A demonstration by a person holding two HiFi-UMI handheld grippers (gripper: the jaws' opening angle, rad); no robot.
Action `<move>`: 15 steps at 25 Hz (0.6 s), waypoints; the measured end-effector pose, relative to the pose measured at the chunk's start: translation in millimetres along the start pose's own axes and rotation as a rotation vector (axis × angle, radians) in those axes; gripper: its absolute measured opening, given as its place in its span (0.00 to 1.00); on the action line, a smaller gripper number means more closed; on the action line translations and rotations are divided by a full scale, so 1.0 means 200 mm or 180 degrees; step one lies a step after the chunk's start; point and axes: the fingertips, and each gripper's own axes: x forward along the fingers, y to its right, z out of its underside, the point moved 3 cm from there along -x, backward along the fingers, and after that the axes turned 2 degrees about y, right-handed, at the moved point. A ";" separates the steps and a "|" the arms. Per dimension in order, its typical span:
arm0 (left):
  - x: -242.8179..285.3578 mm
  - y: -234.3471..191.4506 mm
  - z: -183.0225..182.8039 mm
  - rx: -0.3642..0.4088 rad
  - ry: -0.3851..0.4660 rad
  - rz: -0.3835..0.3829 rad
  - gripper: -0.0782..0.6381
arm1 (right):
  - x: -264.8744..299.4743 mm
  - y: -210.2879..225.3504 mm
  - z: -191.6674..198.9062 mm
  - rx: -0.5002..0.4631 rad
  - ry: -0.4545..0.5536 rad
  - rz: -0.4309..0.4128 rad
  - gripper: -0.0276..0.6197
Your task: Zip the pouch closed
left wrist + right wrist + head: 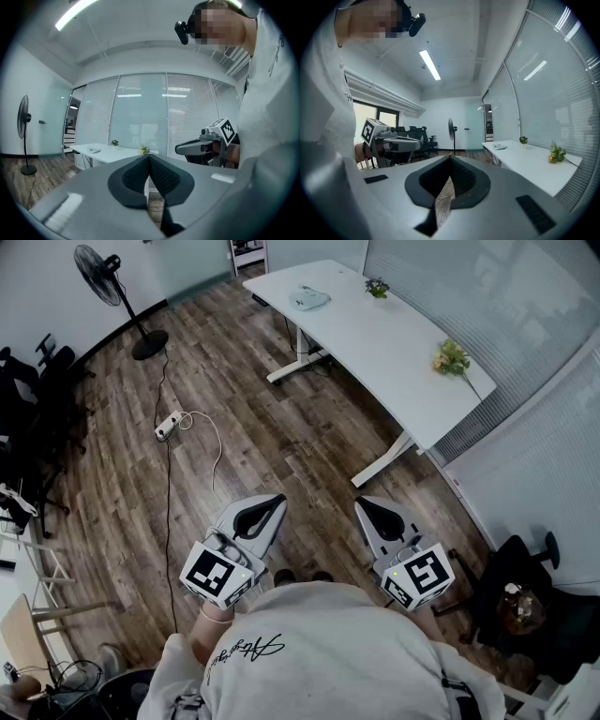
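The pouch (307, 298) is a small pale object lying on the far end of the white table (394, 352), well away from both grippers; it also shows small in the left gripper view (95, 150) and the right gripper view (500, 146). I cannot make out its zip at this distance. My left gripper (279, 499) and right gripper (361, 502) are held side by side at chest height over the wooden floor. Both are shut with nothing between the jaws, as the left gripper's own view (149, 157) and the right gripper's own view (450, 159) show.
A standing fan (103, 273) is at the back left. A power strip (169, 426) with cables lies on the floor. Yellow flowers (452, 357) and a small plant (377, 285) sit on the table. Office chairs (37, 409) stand at the left, another chair (525, 606) at the right.
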 end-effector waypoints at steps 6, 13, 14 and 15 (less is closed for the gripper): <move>0.01 0.01 0.01 -0.0004 -0.0007 0.0011 0.10 | -0.02 0.04 0.00 -0.0013 0.0002 0.0063 0.05; 0.04 0.02 0.00 0.0003 0.0001 0.0035 0.10 | -0.01 0.02 0.02 0.0007 -0.0017 -0.0001 0.05; 0.04 0.02 0.00 0.0002 0.0002 0.0036 0.10 | -0.01 0.02 0.02 0.0003 -0.0016 -0.0004 0.05; 0.04 0.02 0.00 0.0000 0.0002 0.0038 0.10 | -0.01 0.02 0.02 -0.0002 -0.0015 -0.0005 0.05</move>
